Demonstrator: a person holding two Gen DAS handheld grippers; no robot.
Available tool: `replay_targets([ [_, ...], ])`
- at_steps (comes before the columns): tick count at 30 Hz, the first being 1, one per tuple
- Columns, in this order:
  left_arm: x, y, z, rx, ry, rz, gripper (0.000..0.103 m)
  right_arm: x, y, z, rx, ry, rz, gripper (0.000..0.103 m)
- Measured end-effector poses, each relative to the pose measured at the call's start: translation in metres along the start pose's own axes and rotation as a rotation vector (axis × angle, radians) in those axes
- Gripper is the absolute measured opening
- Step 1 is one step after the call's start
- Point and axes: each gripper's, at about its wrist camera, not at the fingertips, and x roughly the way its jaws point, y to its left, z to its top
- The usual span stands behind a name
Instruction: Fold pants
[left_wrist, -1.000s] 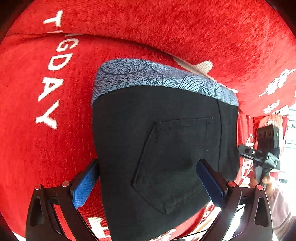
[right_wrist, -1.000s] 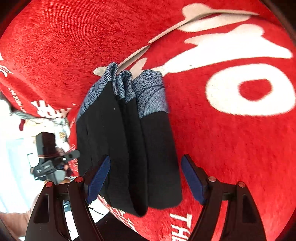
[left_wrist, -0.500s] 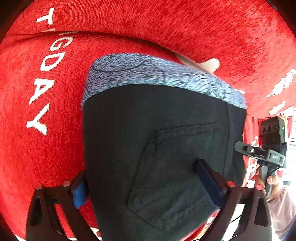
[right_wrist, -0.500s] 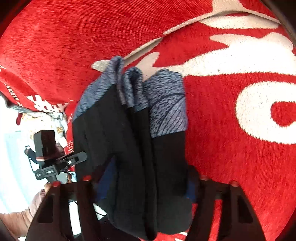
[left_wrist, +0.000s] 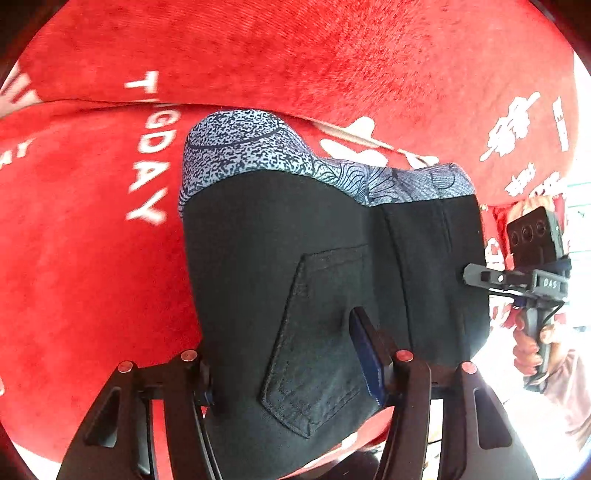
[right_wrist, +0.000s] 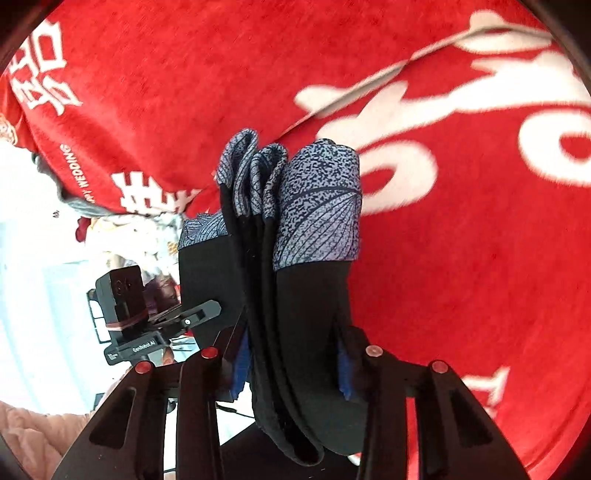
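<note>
Left wrist view: the left gripper (left_wrist: 291, 373) has its fingers (left_wrist: 364, 350) pinching the black pants (left_wrist: 332, 280) across the back pocket (left_wrist: 317, 343). A second ago these fingers stood spread on either side of the fabric; they have just been closing, and the cloth now bunches between them. The pants have risen off the red blanket (left_wrist: 92, 277), with the blue patterned waistband (left_wrist: 258, 151) at the far end, buckled into a hump where earlier it lay as a flat band. At the right edge the right gripper (left_wrist: 476, 277) reaches to the pants' far side, held by a hand (left_wrist: 532, 343).

Right wrist view: the right gripper (right_wrist: 291, 362) has its fingers (right_wrist: 239, 360) clamped on the folded stack of pants (right_wrist: 306, 314), seen edge-on as several layers. Earlier the fingers were apart with the stack lying between them; they have just been closing and now squeeze it. The waistband (right_wrist: 317, 206) points away, and the stack hangs above the blanket (right_wrist: 461, 277), higher than before. To the left, the left gripper (right_wrist: 207, 310) grips the same pants.
</note>
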Motion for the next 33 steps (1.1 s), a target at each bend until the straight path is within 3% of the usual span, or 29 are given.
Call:
replay_targets([
  [4, -0.003, 0.024, -0.018, -0.021, -0.008, 0.074, 0.064, 0.034, 0.009, -0.029, -0.004, 0.023, 0.007, 0.041],
  [6, 0.007, 0.043, -0.028, -0.053, -0.011, 0.174, 0.069, 0.059, 0.009, -0.036, 0.003, 0.042, -0.019, 0.041],
  [7, 0.010, 0.057, -0.032, -0.070, -0.004, 0.210, 0.073, 0.068, 0.008, -0.037, 0.006, 0.050, -0.053, 0.043],
  [10, -0.001, 0.078, -0.038, -0.124, -0.049, 0.207, 0.076, 0.080, 0.000, -0.041, 0.021, 0.060, -0.234, 0.060],
  [13, -0.025, 0.080, -0.033, -0.124, -0.116, 0.278, 0.076, 0.067, 0.004, -0.039, 0.027, 0.054, -0.337, 0.060],
  [15, -0.039, 0.078, -0.027, -0.109, -0.149, 0.278, 0.076, 0.050, 0.020, -0.039, -0.027, 0.017, -0.440, 0.043],
  [16, -0.043, 0.073, -0.023, -0.094, -0.164, 0.274, 0.076, 0.046, 0.031, -0.037, -0.049, -0.006, -0.457, 0.020],
  [17, -0.046, 0.068, -0.020, -0.074, -0.176, 0.266, 0.076, 0.041, 0.044, -0.036, -0.076, -0.034, -0.455, 0.013],
  [20, -0.040, 0.046, -0.013, -0.016, -0.183, 0.247, 0.076, 0.033, 0.069, -0.036, -0.156, -0.090, -0.421, 0.013],
  [23, -0.013, 0.034, -0.012, 0.002, -0.152, 0.256, 0.076, 0.063, 0.086, -0.034, -0.223, -0.072, -0.431, 0.013],
  [27, 0.020, 0.045, -0.016, -0.011, -0.115, 0.333, 0.078, 0.106, 0.070, -0.031, -0.241, -0.033, -0.530, 0.008],
  [29, 0.026, 0.054, -0.014, -0.031, -0.126, 0.327, 0.093, 0.114, 0.061, -0.027, -0.228, -0.053, -0.535, 0.003],
  [33, 0.023, 0.063, -0.012, -0.070, -0.096, 0.303, 0.094, 0.104, 0.055, -0.017, -0.190, -0.071, -0.500, 0.002],
])
